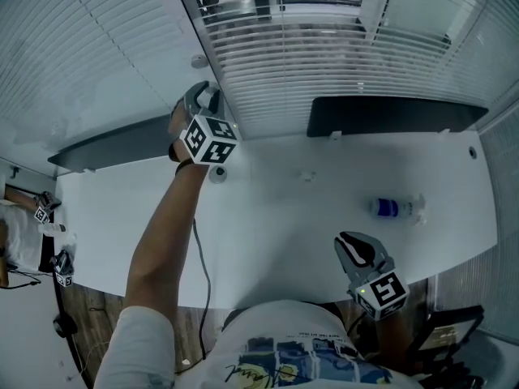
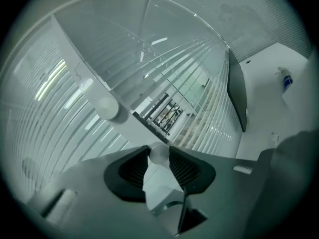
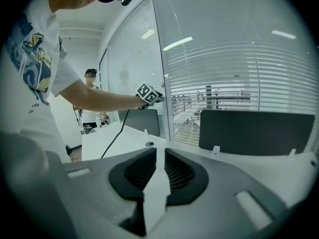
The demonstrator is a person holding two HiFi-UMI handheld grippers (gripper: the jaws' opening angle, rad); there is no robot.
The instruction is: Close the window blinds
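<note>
Across the desk (image 1: 324,209), reaches with the left arm at full stretch, elbow straight, bare forearm over the white top. Holds the left hand-held gripper (image 1: 204,97) up against the window post (image 1: 193,23), nosed a little downward. Clenched there on a small round knob (image 2: 159,153): wedged between both pads in the left gripper view, touching each. Higher on the same post, shows a second knob (image 2: 106,106), untouched.

Carries the right hand-held gripper (image 1: 350,245) low and close to the body, at the near desk edge, aimed toward the window and dipped slightly. Released and empty: only a narrow slit between its jaws, with bare desk seen through it.

Faces blinds (image 1: 324,51) behind the glass on both sides of the post, beyond the desk's far edge. Right of the post, slats tilted open, with the space outside visible through the gaps near the top; left of the post, set closer, with nothing seen through. On the desk, a bottle (image 1: 393,208) on its side, well apart from both grippers. From the left gripper, a cable (image 3: 115,133) trailing back over the desk toward the near edge.
</note>
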